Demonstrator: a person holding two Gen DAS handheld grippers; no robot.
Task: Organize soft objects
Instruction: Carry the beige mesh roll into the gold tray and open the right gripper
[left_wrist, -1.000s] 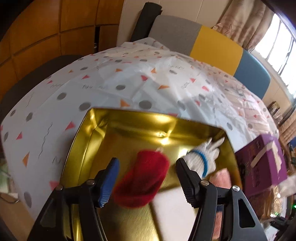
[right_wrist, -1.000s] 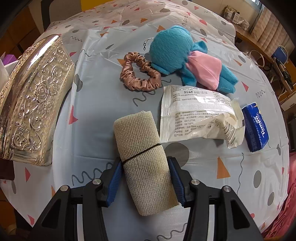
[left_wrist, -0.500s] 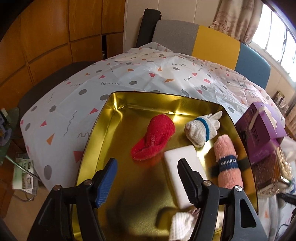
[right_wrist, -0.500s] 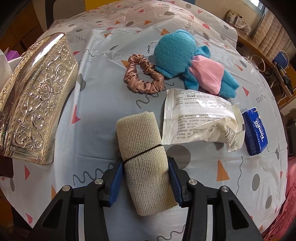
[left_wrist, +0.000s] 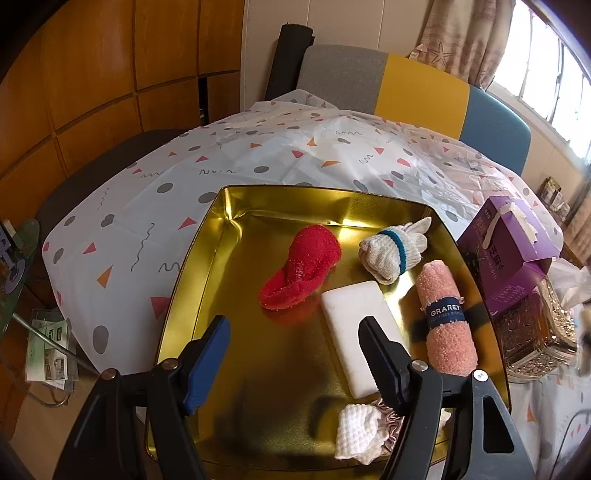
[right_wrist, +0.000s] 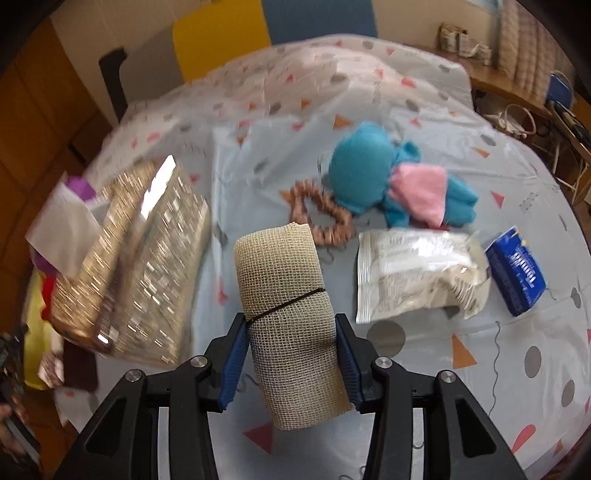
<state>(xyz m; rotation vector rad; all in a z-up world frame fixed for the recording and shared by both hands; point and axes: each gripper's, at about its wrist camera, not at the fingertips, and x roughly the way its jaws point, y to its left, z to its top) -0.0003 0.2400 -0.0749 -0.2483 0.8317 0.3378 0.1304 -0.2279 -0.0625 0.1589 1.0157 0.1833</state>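
a: left claw (left_wrist: 295, 354), state? 
b: spread, nothing between its fingers. jaws have just been opening. it hangs at the lower middle of the left wrist view, over the gold tin (left_wrist: 207, 251)

a: what lies in the tin? 
b: red fuzzy sock (left_wrist: 301, 271) mid-frame, a white rolled sock with a blue band (left_wrist: 393, 251) to its right, a white foam block (left_wrist: 360, 328) below them, a pink rolled towel (left_wrist: 445, 321) with a dark label at right, and a white waffle cloth (left_wrist: 356, 430) at the bottom, partly behind the right finger

a: right claw (right_wrist: 291, 363)? 
b: pinching the beige mesh roll (right_wrist: 286, 295). both blue pads press into its sides and the mesh bulges inward there. the jaws closed a little just now. the roll sticks up toward frame centre, a thin dark band around its middle

a: rest of the worktop (right_wrist: 498, 229) in the right wrist view? 
b: blurred. teal and pink plush toy (right_wrist: 388, 181) upper right of centre, copper scrunchie (right_wrist: 319, 214) just left of it, white packet (right_wrist: 413, 273) at right, blue tissue pack (right_wrist: 517, 275) beyond that. embossed silver lid (right_wrist: 140, 266) at left
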